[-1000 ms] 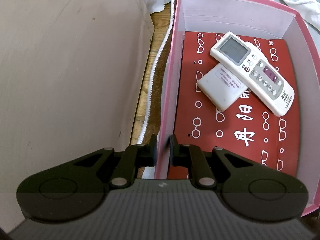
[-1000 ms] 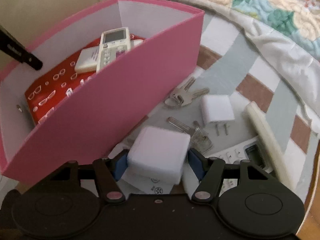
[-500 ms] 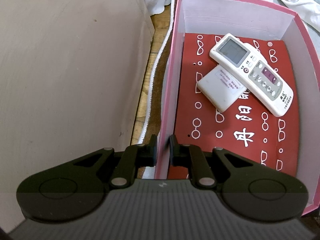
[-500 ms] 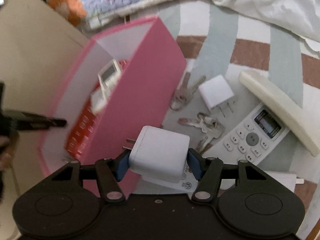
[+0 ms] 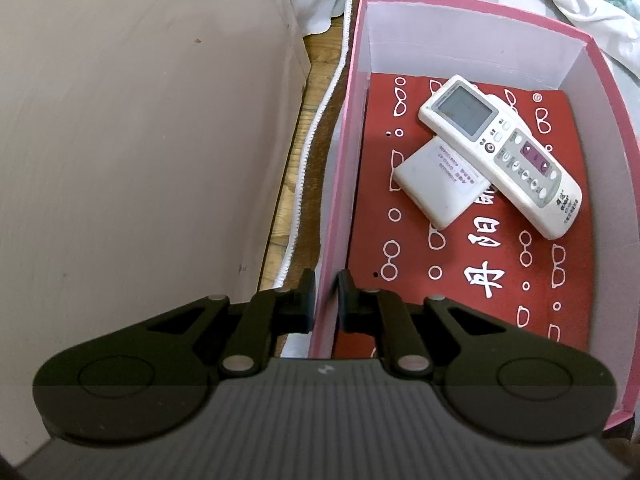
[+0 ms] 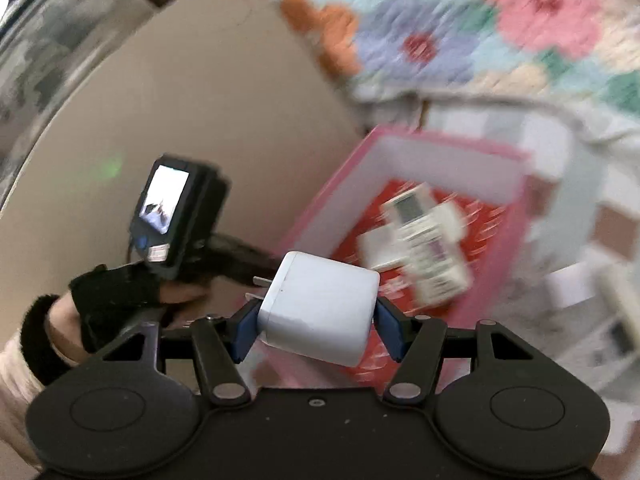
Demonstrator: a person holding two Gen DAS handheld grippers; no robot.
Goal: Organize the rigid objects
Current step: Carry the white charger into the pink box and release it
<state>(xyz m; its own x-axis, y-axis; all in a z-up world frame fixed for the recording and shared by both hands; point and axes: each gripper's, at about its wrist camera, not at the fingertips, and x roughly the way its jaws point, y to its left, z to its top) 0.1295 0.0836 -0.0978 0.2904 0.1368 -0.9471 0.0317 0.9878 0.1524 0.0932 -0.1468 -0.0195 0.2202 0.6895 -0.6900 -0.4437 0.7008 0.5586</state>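
A pink box [image 5: 460, 16] with a red printed floor holds a white remote [image 5: 500, 152] lying across a second white remote [image 5: 436, 184]. My left gripper [image 5: 325, 304] is shut on the box's left wall [image 5: 340, 184] near its front corner. My right gripper [image 6: 318, 322] is shut on a white plug adapter [image 6: 320, 306] and holds it in the air above the near end of the pink box [image 6: 400, 148]. The adapter's prongs point left. The remotes [image 6: 420, 244] show blurred inside the box in the right wrist view.
A beige wall [image 5: 140, 140] stands left of the box, with a strip of wooden floor [image 5: 296, 184] between. A floral quilt [image 6: 480, 20] lies beyond the box. The gloved hand with the left gripper handle [image 6: 168, 216] is left of the adapter.
My right gripper has lifted the adapter off the bed and swung it left over the box. The left gripper still holds the box wall in place.
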